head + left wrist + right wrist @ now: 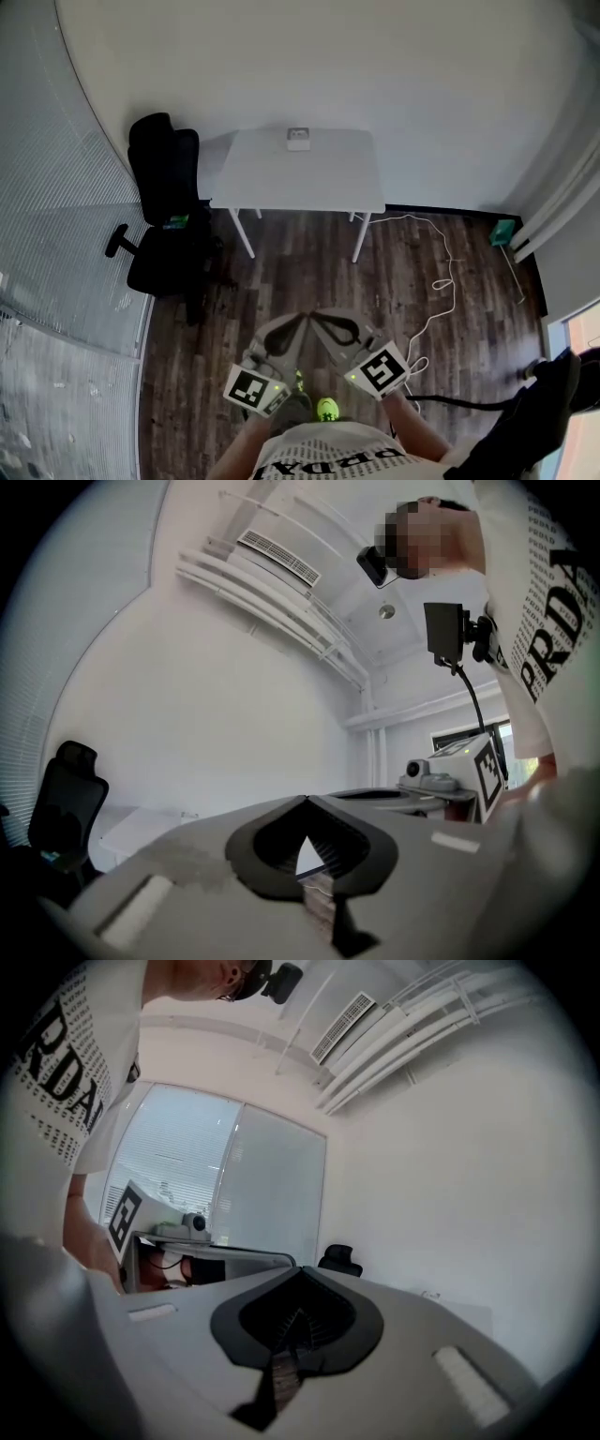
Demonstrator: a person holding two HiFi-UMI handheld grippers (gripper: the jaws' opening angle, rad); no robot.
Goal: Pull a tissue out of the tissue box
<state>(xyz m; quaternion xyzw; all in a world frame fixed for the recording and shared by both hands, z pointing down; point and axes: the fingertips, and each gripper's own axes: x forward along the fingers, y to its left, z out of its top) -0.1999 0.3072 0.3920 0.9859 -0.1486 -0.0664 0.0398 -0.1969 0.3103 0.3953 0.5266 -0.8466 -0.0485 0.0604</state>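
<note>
Across the dark wood floor from the white table, a person in a white shirt with black lettering stands holding two grey grippers low in front of the body, both pointing roughly level toward the table. The left gripper has its jaws together, the dark pads meeting at the tip with nothing between them. The right gripper is likewise closed and empty, its ribbed pads pressed one against the other. Seen from above, the two noses angle inward and sit close together; whether they touch cannot be made out. Each tool carries a cube with black-and-white square markers at its rear, near the person's hands. A bright yellow-green shoe shows just below the grippers.

The tissue box, small and pale, sits on the table at the middle of its far edge, close against the white wall and well apart from both grippers. A black office chair stands just beside the table's left end. Off the table's right legs, a thin white cable loops over the boards, and a small green object lies near the wall farther to the table's right. Frosted, ribbed panelling closes off the room beyond the chair, on the table's left side.
</note>
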